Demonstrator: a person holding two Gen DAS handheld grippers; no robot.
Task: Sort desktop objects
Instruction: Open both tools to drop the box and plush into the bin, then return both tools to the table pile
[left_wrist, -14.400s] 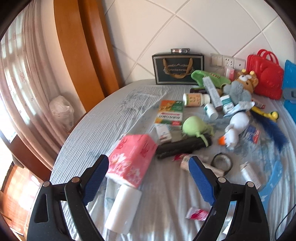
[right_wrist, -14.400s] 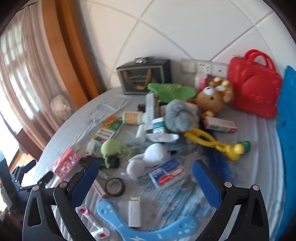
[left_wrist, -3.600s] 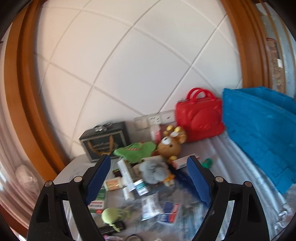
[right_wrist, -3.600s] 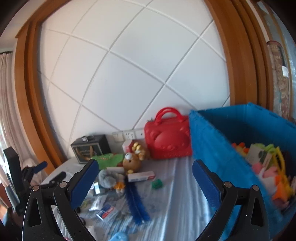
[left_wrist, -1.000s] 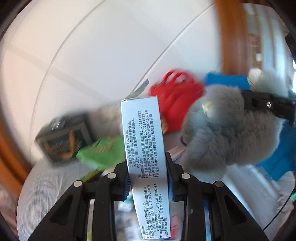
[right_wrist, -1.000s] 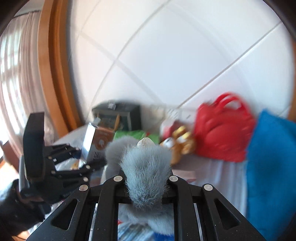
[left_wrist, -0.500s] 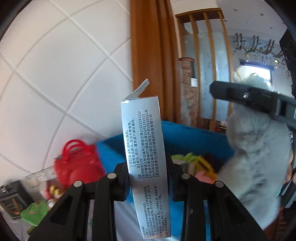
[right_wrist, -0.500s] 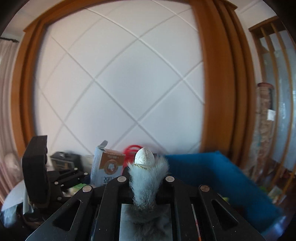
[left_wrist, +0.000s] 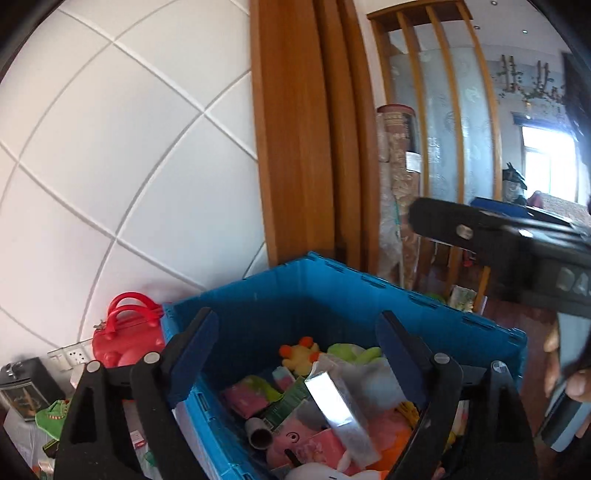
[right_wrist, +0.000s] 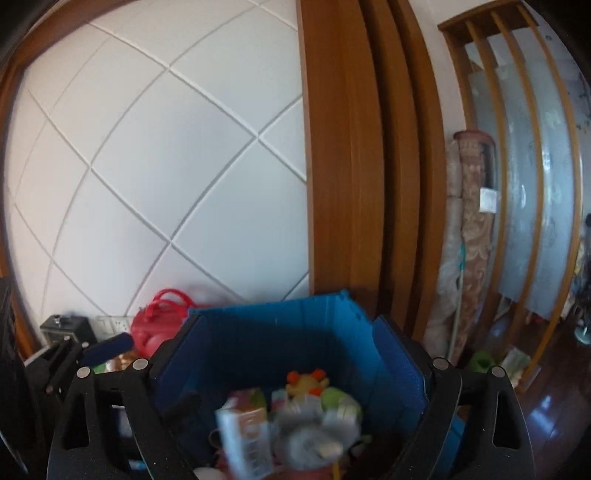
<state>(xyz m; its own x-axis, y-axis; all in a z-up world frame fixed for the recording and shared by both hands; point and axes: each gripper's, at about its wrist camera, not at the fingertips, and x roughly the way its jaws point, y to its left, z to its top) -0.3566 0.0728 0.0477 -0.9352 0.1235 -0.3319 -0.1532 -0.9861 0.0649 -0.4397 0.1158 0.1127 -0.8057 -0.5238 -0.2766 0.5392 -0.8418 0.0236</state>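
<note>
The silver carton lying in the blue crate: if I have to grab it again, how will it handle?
The silver carton is probably light and crushable: thin card. Its glossy foil face looks slippery, so pinch the narrow sides. It lies tilted on soft toys in the blue crate, so a push would likely slide or tip it rather than roll it.

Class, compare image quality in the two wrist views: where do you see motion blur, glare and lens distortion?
Right wrist view: the grey plush and box over the blue crate are motion-blurred. Left wrist view: sharper, with glare on the silver box. Both: fisheye bends the wall lines.
</note>
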